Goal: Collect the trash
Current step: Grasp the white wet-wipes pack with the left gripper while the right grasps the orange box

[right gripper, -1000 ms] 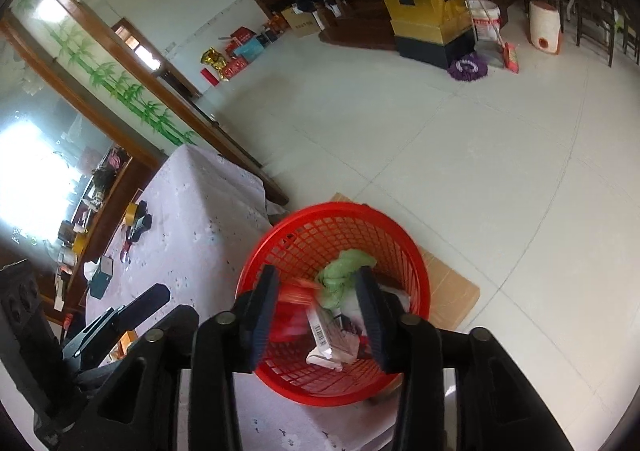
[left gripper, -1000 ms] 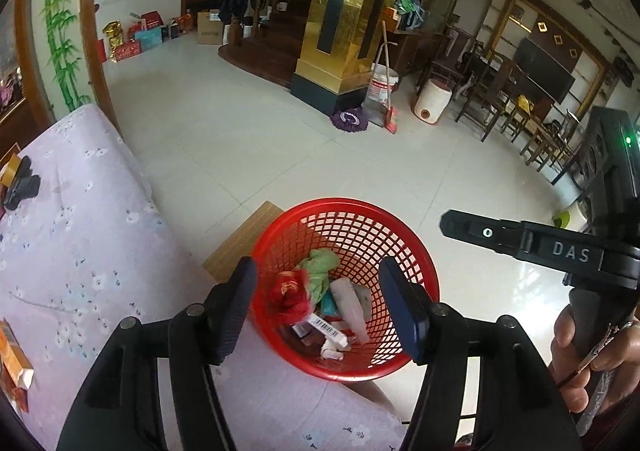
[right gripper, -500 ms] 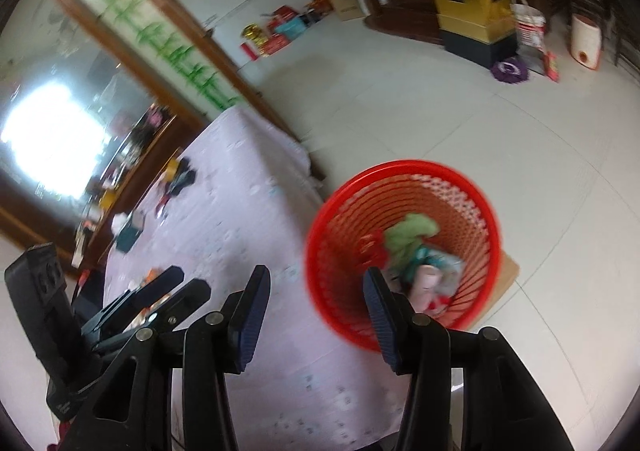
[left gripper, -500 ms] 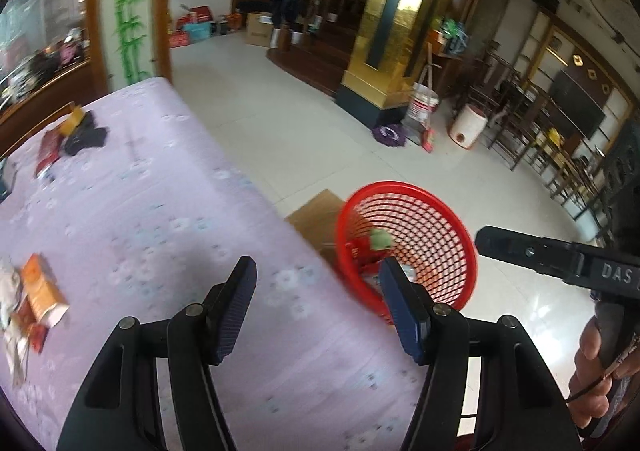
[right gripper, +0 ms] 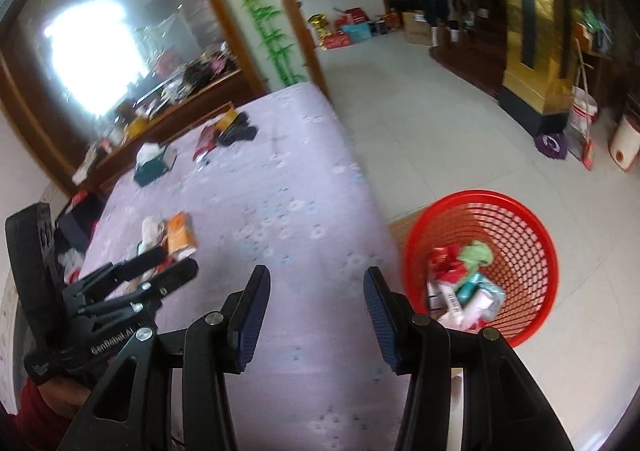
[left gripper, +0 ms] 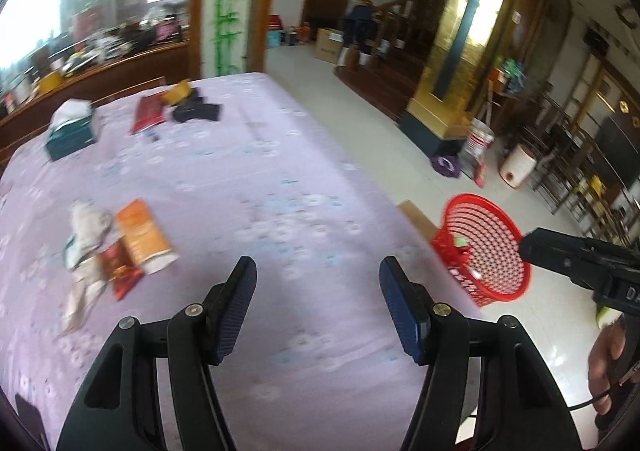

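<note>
We had both grippers, left [left gripper: 316, 271] and right [right gripper: 314, 279], wide open and empty; one orange packet [left gripper: 143, 236] lay lengthwise pointing away, one basket [right gripper: 516, 227] upright.

The left gripper [right gripper: 168, 267] body reads "GenRobot.AI".

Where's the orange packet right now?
The orange packet lies on the lilac tablecloth, left of the left gripper in its view, beside a red wrapper and crumpled white paper.

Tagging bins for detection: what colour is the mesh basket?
Red basket; clearest in the right wrist view.
</note>
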`<action>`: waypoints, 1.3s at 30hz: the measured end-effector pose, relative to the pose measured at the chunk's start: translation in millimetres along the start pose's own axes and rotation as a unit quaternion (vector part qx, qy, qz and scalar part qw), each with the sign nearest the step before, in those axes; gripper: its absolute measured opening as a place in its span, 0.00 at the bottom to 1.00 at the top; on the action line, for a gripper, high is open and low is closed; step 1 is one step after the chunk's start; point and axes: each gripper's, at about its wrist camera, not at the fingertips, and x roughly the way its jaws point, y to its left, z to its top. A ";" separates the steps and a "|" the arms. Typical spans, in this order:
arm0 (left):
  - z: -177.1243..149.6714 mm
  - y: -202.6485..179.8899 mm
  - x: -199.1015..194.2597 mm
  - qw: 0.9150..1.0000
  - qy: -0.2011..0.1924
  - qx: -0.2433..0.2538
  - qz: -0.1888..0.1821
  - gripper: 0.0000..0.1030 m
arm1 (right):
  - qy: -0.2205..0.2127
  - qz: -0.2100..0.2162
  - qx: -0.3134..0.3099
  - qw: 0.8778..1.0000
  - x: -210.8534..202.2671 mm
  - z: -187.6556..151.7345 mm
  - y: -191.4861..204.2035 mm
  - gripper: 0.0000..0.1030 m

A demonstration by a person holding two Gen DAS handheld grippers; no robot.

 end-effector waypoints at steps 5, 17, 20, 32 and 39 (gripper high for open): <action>-13.4 57.8 -15.0 0.999 -0.004 -0.039 0.039 0.61 | 0.018 0.022 -0.030 0.999 9.2 -3.5 34.5 0.51; -46.0 217.2 -5.2 0.980 0.053 -0.100 0.161 0.64 | 0.043 0.064 -0.080 0.994 32.2 -8.9 108.8 0.52; -49.5 234.3 9.6 0.981 0.077 -0.098 0.149 0.64 | 0.046 0.062 -0.085 0.993 35.5 -6.0 120.1 0.52; -45.4 260.8 63.7 0.979 0.111 -0.094 0.144 0.64 | 0.066 0.069 -0.085 0.992 54.3 8.3 146.0 0.54; -52.0 261.7 61.5 0.980 0.097 -0.110 0.134 0.45 | 0.093 0.087 -0.103 0.986 85.6 25.7 170.1 0.54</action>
